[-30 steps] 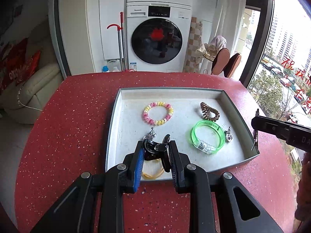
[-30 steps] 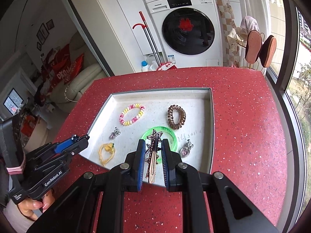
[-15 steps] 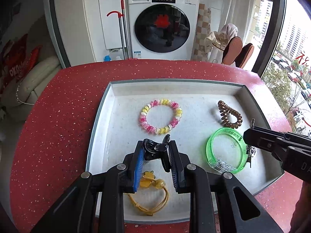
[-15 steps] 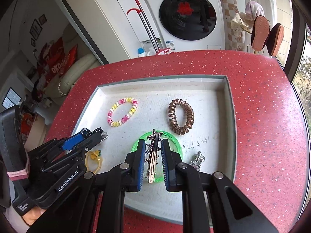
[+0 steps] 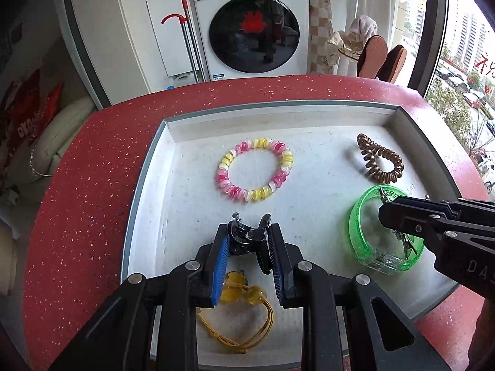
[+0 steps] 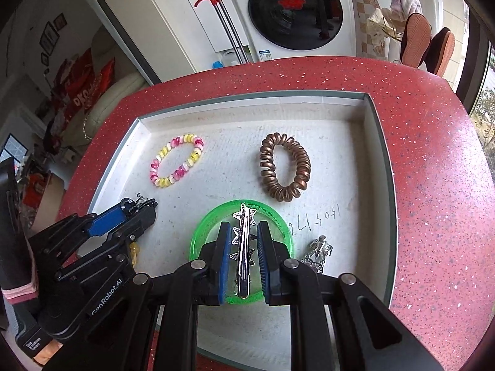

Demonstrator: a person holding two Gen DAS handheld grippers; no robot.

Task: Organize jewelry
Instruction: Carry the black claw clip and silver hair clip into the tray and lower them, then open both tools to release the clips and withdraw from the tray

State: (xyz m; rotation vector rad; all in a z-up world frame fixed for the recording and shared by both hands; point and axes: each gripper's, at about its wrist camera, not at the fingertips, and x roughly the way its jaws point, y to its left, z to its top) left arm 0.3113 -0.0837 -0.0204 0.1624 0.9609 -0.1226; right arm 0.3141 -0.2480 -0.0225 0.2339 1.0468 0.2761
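Left tool (image 5: 247, 241) grips dark clip (image 5: 244, 239); right tool (image 6: 244, 247) (over tray (image 6: 379, 154)) grips star barrette (image 6: 243, 244).

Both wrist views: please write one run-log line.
left tool: holds dark metal clip | right tool: holds silver star hairpin | over white tray

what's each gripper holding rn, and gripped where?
Left gripper: small dark metal clip, pinched across its body at the fingers' tips. Right gripper: silver star hair clip, held by its sides mid-length, star end sticking forward.

"Panasonic" was printed on the washing machine (image 5: 250, 27). "GenRobot.AI" was read on the left gripper (image 6: 140, 208). "DAS" was seen on the right gripper (image 5: 386, 213).
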